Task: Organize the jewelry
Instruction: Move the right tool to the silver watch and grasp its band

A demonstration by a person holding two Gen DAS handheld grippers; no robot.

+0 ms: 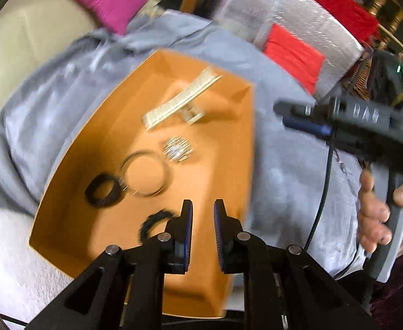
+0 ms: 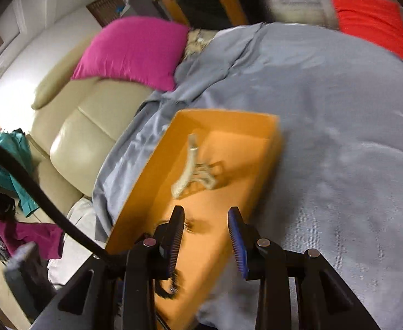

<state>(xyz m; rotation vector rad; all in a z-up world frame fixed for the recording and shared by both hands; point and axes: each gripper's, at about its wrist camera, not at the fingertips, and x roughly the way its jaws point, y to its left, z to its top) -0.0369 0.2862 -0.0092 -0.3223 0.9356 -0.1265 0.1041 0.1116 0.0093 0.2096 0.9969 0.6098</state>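
Observation:
An orange box [image 1: 229, 143] lies on a grey sheet. In it are a cream hair clip [image 1: 179, 101], a sparkly silver piece [image 1: 178, 150], a thin silver bangle [image 1: 143, 173], a black band [image 1: 103, 189] and a black scrunchie [image 1: 153, 222]. My left gripper [image 1: 203, 211] is open and empty above the box's near end. My right gripper [image 2: 205, 220] is open and empty over the box [image 2: 262, 165], near the hair clip [image 2: 193, 167]. The right gripper also shows in the left wrist view [image 1: 292, 115], beside the box.
The grey sheet [image 2: 325, 137] covers the surface around the box. A pink cushion [image 2: 132, 49] and a cream sofa [image 2: 77, 134] are at the left. A red cushion [image 2: 372, 19] lies at the far right. Clothes [image 2: 6, 165] are piled at the left edge.

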